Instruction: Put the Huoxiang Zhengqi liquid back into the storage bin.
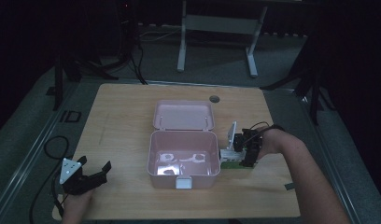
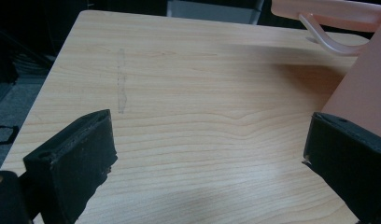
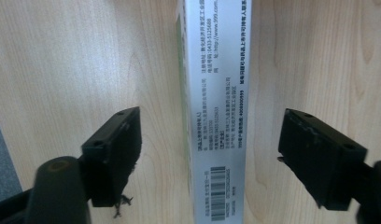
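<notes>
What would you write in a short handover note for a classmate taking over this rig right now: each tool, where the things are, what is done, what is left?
Left tool: open, holding nothing, at the table's front left corner.
Right tool: open, jaws either side of the white and green carton, not yet closed on it.
Carton: lying on the table just right of the pink box.
Pink box: centre of table, lid open and folded back; inside looks empty apart from glare.
Done: box opened, right tool lined up.
Left, probably: grip the carton and put it in the box.
</notes>
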`<action>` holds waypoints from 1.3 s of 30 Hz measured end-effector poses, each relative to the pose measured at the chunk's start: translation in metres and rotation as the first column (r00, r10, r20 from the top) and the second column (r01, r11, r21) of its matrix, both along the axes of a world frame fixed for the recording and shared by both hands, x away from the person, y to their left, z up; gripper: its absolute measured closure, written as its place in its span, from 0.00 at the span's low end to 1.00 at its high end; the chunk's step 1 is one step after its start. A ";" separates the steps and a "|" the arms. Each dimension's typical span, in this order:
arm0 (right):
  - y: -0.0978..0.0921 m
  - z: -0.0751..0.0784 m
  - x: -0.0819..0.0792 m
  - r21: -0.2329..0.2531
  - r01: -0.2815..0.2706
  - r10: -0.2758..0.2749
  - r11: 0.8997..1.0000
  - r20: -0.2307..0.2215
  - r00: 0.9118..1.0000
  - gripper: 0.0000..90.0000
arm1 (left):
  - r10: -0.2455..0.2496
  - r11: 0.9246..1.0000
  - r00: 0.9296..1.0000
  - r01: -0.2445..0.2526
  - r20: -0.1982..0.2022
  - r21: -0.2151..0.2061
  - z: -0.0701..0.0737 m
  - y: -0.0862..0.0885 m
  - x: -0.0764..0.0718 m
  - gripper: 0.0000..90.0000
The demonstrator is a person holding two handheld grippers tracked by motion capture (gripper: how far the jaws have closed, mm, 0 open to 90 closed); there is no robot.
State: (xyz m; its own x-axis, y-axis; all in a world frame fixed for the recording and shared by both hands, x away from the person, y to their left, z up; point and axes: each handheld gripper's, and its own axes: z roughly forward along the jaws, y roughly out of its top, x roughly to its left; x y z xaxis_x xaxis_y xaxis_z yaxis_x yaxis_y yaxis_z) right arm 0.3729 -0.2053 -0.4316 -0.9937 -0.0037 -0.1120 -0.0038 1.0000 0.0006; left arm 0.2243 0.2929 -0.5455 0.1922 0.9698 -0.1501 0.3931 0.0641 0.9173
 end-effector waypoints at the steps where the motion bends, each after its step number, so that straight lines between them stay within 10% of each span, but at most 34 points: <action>1: 0.000 -0.003 0.003 -0.002 -0.001 0.001 1.000 -0.006 1.000 0.29 | 0.000 1.000 1.000 0.000 0.000 0.000 0.000 0.000 0.000 0.03; 31: 0.010 -0.020 0.011 -0.087 -0.048 0.043 0.995 -0.055 0.998 0.69 | -0.004 1.000 1.000 0.004 -0.003 0.006 -0.001 -0.001 0.001 0.03; 39: 0.013 -0.018 0.013 -0.116 0.047 -0.056 0.992 -0.078 0.995 0.69 | 0.001 1.000 1.000 -0.001 -0.003 0.006 -0.001 0.000 0.000 0.03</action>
State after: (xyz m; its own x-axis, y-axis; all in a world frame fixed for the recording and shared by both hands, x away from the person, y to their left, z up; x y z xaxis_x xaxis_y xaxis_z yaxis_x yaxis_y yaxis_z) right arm 0.3860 -0.1920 -0.4499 -0.9987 0.0392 -0.0333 0.0428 0.9924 -0.1154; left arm 0.2246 0.2930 -0.5463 0.1910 0.9709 -0.1445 0.3962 0.0584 0.9163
